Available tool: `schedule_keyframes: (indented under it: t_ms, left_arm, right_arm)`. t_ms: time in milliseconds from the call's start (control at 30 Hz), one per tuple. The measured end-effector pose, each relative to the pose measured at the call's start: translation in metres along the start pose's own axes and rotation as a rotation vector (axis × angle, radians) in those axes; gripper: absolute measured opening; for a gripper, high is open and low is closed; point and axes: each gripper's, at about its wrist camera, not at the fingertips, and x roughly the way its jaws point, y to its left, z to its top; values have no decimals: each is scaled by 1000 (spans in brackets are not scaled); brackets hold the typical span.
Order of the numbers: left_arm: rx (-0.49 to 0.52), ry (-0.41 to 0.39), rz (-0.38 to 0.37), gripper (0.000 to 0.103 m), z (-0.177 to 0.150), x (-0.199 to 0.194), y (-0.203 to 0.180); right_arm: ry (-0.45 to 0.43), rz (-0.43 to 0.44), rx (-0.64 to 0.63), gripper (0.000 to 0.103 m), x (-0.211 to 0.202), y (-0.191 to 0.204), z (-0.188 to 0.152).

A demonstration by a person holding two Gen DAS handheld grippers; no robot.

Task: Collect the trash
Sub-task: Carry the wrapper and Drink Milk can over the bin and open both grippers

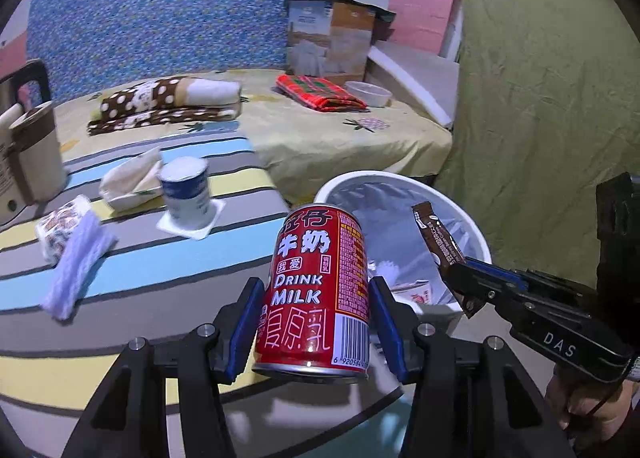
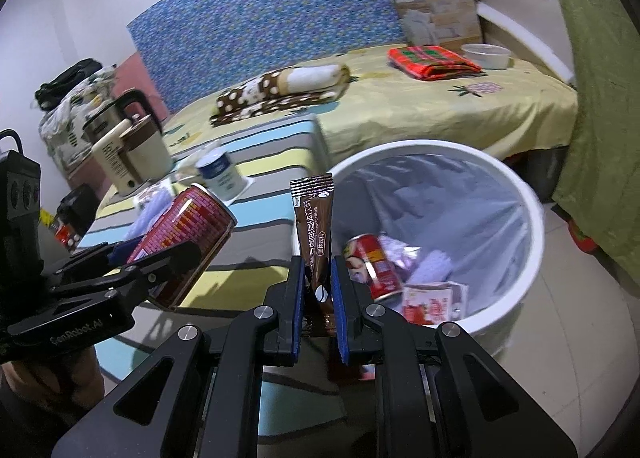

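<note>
Cloth point(image 1: 78, 270): pale purple, on the striped table point(image 1: 168, 258), far left of the left fingers.
Cup point(image 1: 186, 193): white and blue, on a coaster, ahead-left of the left fingers.
Left gripper point(image 1: 316, 314): jaws wide, both blue pads pressed on a red can point(image 1: 316, 290), held upright off the table.
Bin point(image 2: 532, 217): white, lined, just ahead-right of both grippers; another can point(image 2: 372, 264) and wrappers lie inside.
Right gripper point(image 2: 318, 298): jaws nearly closed, pinching a brown sachet point(image 2: 314, 225) that stands up between the fingers, near the bin's rim.
</note>
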Motion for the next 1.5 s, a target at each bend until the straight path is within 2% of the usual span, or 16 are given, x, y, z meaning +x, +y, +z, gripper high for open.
schedule_keyframes:
  t_ms: [267,633,867,1067,1100,1167,1233,1267,1500]
  left_arm:
    - [36,12,-47,54,12,25,-20]
    - [87,43,-87,54,19,60,-45]
    - [90,75,-90,54,18,79,-46]
    - [87,83,-85,54,20,86,-44]
    - [88,84,-85,54,21,87,-44]
    - [92,85,-86,54,21,88,-45]
    - [94,87,-86,54,22,90,-45]
    - [95,91,-86,54,22,92,-45]
    - [100,89,-106,55,23,92,-48]
  right_arm:
    - [-15,-64,56,16,-3,-29,3]
    - [-2,-103,102,16,1,-53,1]
    - [23,-102,112,16,8,-58,0]
    - [55,-68,117,17,16,-61,0]
    - [55,-71,116,19,16,-60,0]
    - [45,-79,116,31,15,-60,0]
    - [35,-74,120,52,13,-62,0]
    - [33,-75,121,56,12,-62,0]
    - [10,-86,147,57,6,-69,2]
